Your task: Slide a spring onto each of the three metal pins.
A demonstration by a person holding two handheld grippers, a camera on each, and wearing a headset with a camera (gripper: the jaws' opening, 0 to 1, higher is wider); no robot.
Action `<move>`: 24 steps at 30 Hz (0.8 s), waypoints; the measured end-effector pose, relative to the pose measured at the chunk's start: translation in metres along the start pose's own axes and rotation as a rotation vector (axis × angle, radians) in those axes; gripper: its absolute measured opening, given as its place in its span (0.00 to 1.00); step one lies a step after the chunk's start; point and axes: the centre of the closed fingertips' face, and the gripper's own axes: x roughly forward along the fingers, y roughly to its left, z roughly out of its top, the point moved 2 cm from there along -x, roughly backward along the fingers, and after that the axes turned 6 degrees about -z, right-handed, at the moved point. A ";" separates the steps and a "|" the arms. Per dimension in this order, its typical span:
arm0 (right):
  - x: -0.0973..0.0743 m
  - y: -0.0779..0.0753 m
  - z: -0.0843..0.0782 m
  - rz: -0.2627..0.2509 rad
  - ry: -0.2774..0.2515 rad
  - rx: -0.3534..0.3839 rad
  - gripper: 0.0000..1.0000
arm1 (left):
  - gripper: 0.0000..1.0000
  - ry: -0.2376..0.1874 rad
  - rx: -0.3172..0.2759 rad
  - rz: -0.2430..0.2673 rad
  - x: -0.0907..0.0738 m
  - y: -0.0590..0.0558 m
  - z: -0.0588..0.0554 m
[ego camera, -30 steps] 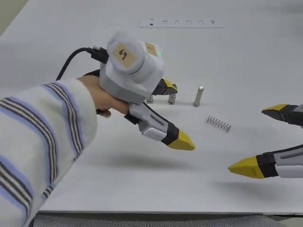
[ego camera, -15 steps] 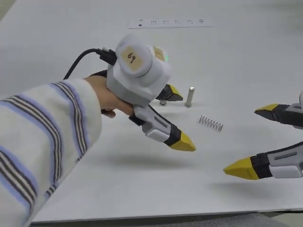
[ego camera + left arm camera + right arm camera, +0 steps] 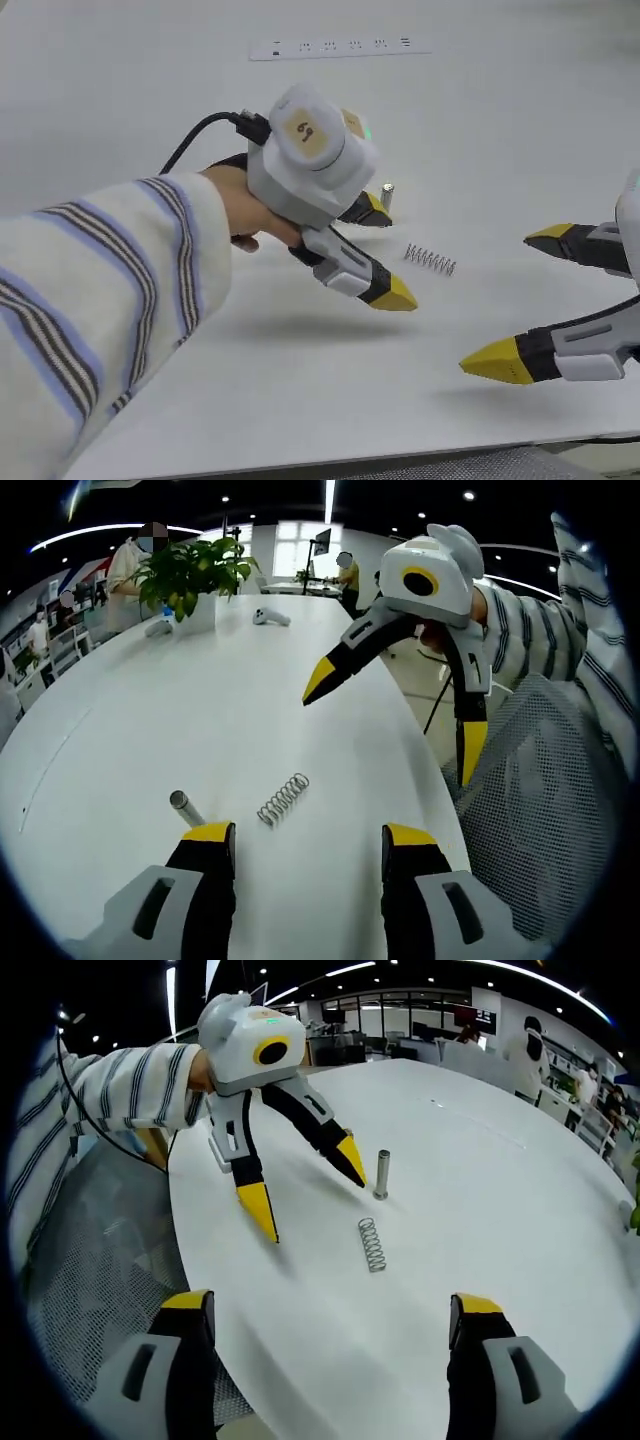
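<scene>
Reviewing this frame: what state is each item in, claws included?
left claw: open, empty.
right claw: open, empty.
spring: lying on its side on the table, loose, on no pin.
metal pin: upright, bare, no spring on it.

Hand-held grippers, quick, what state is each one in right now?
Left hand-held gripper: open, holding nothing.
Right hand-held gripper: open, holding nothing.
</scene>
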 end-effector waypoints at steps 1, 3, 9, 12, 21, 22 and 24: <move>0.000 0.000 -0.001 0.002 0.003 0.000 0.96 | 0.53 0.000 -0.011 -0.002 0.001 0.000 -0.001; 0.000 0.000 -0.001 0.005 0.004 0.000 0.96 | 0.52 0.010 -0.003 0.012 0.003 0.003 -0.002; -0.002 -0.001 -0.005 0.008 0.004 0.007 0.96 | 0.49 0.021 0.007 0.006 0.012 0.006 -0.003; -0.002 0.000 -0.007 0.011 0.008 0.010 0.95 | 0.46 0.030 0.004 0.008 0.016 0.009 -0.005; -0.001 0.006 -0.010 0.022 -0.005 0.033 0.95 | 0.38 0.025 0.028 0.038 0.022 0.018 0.003; -0.001 0.006 -0.010 0.023 -0.004 0.032 0.95 | 0.37 0.027 0.030 0.044 0.022 0.019 0.004; -0.002 0.006 -0.011 0.023 -0.003 0.035 0.94 | 0.34 0.026 0.027 0.048 0.023 0.021 0.005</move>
